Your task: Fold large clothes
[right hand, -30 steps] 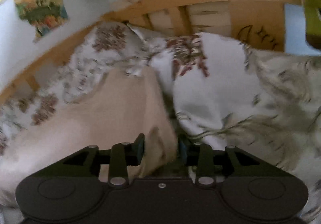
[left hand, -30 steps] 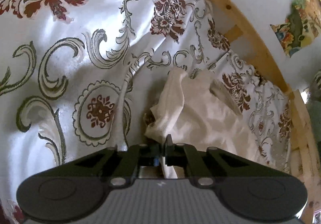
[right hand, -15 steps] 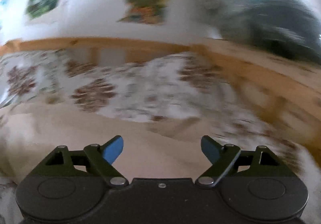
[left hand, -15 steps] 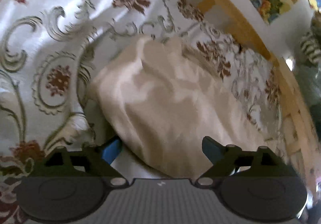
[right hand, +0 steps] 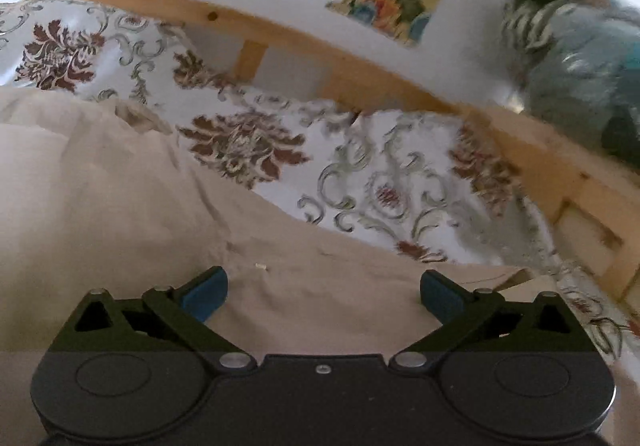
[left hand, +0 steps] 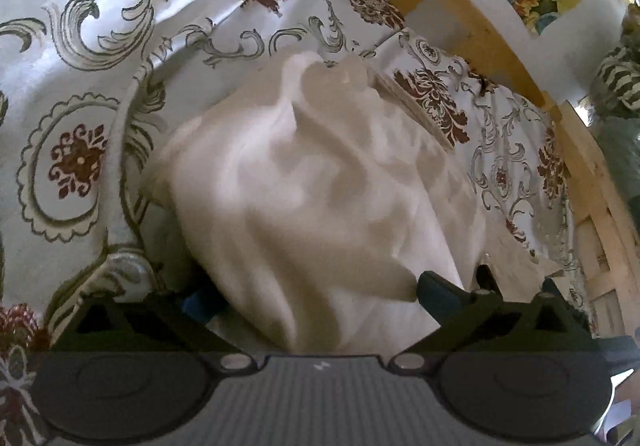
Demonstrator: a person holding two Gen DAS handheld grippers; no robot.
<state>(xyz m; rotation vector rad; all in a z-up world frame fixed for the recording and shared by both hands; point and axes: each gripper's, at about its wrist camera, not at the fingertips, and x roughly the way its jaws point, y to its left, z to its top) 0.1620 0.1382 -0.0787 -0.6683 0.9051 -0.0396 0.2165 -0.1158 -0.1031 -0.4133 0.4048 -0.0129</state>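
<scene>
Left wrist: left gripper [left hand: 316, 296] jaws opening, nearly full width, holding nothing; cream garment [left hand: 320, 186] bunched on the bedspread [left hand: 80, 46]. Soft, light, limp.

Right wrist: right gripper [right hand: 323, 292] opening wide, empty, over flat garment [right hand: 120, 206]. Best taken at an edge or corner.

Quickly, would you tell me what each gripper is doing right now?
Left gripper: jaws opening wide, cream garment between them, not gripped.
Right gripper: jaws opening wide over the garment, holding nothing.
</scene>
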